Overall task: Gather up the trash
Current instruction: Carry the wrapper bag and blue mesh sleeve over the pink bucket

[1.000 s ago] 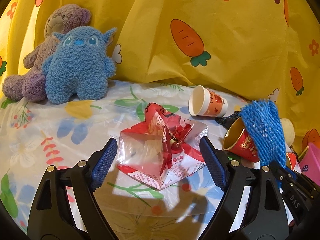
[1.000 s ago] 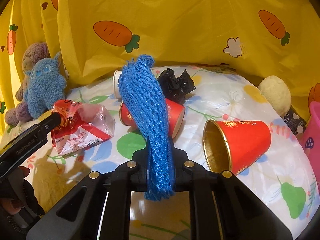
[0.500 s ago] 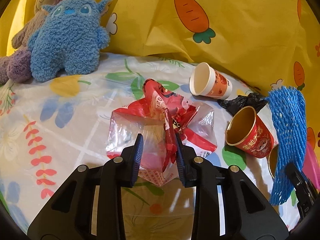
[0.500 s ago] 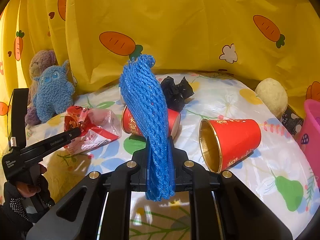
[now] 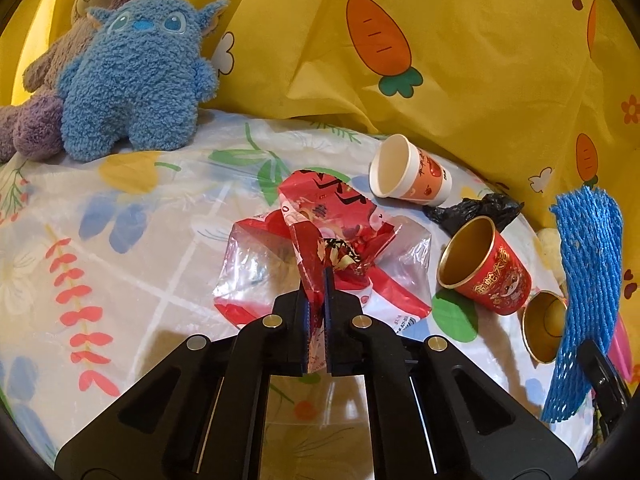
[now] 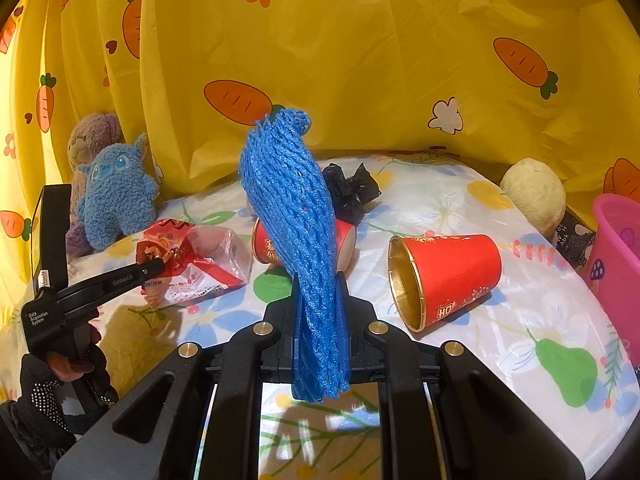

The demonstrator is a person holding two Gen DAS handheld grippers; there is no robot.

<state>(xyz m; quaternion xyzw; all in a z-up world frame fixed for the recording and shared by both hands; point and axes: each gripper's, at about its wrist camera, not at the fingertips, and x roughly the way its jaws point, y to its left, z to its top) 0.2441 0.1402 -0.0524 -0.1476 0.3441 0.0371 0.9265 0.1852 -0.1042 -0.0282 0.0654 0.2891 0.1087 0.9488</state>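
Note:
My left gripper is shut on a red and clear plastic snack bag, pinching its crumpled middle above the floral sheet; the bag also shows in the right wrist view. My right gripper is shut on a blue foam net sleeve, held upright; the sleeve shows at the right of the left wrist view. Two red paper cups lie on their sides. A white paper cup and a crumpled black bag lie farther back.
A blue plush and a purple plush bear sit at the back left against the yellow carrot curtain. A pink bin stands at the right edge, with a cream plush ball beside it.
My left gripper went from wide open around the snack bag to shut on it. My right gripper has drawn back and up a little with the blue net sleeve.

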